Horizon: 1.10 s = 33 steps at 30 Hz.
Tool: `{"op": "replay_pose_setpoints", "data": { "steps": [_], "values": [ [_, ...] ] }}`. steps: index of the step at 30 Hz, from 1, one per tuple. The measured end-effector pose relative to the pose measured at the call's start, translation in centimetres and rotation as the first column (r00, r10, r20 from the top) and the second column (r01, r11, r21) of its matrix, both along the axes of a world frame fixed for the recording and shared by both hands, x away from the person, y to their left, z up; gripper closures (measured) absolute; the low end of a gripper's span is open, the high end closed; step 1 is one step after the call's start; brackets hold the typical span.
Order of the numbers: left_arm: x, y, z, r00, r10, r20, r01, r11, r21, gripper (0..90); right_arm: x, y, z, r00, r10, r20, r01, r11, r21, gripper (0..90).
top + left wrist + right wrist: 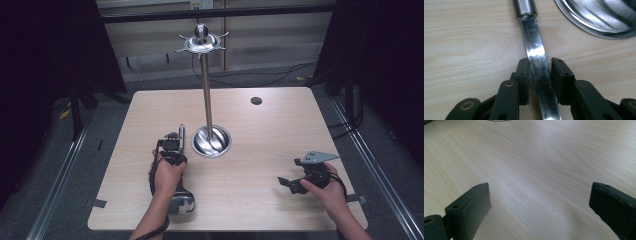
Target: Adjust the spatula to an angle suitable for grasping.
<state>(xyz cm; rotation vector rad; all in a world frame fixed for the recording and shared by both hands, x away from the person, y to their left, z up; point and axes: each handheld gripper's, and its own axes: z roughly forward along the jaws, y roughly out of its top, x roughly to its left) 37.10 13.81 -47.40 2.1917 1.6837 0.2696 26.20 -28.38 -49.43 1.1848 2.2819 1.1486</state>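
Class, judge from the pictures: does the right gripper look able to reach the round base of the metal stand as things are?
Probably yes. The right gripper rests with jaws wide open, and only bare table lies between it and the stand's base; the left gripper works on the base's far side.

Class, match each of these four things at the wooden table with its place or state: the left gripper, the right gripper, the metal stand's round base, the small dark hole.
Things:
1. left gripper
2. right gripper
3. round base of the metal stand
4. small dark hole

Places or states:
A. far right part of the table
B. jaws wide apart over bare wood
C. jaws on either side of a flat metal strip
D. near the table's middle, with an upright pole rising from it

Pairs: 1-C, 2-B, 3-D, 4-A
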Motion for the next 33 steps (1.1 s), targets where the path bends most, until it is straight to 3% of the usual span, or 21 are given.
{"op": "replay_pose_setpoints", "data": {
  "steps": [4, 8, 17, 20, 26, 33],
  "values": [
    [0.1, -0.2, 0.0, 1.0, -0.002, -0.009, 0.002, 1.0, 0.004, 64.9, 0.0, 0.0, -0.1, 1.0, 0.003, -0.001, -0.003, 1.0, -0.003, 3.5],
    [0.3, -0.7, 0.0, 0.9998, -0.017, -0.009, 0.017, 0.9988, 0.046, 63.8, 0.0, 0.1, 0.0, 1.0, 0.002, -0.002, -0.002, 1.0, -0.004, 3.5],
    [0.4, -0.9, 0.2, 0.9983, -0.055, -0.019, 0.056, 0.9975, 0.044, 75.0, 0.0, 0.2, 0.0, 1.0, 0.005, -0.003, -0.006, 1.0, -0.007, 3.5],
    [0.4, -0.7, 0.2, 0.9987, -0.049, -0.017, 0.049, 0.9986, 0.019, 75.2, 0.0, 0.1, -0.1, 1.0, 0.005, -0.003, -0.005, 1.0, -0.005, 3.5],
    [0.0, 0.5, 1.0, 0.9968, -0.064, 0.049, 0.065, 0.9976, -0.024, 75.3, 0.1, 0.0, -0.1, 1.0, 0.001, -0.001, -0.001, 1.0, -0.002, 3.5],
    [-0.8, 2.5, 2.8, 0.9857, -0.053, 0.16, 0.073, 0.9898, -0.123, 75.3, 0.0, 0.1, 0.0, 1.0, 0.002, 0.003, -0.002, 1.0, 0.0, 3.5]
  ]
}}
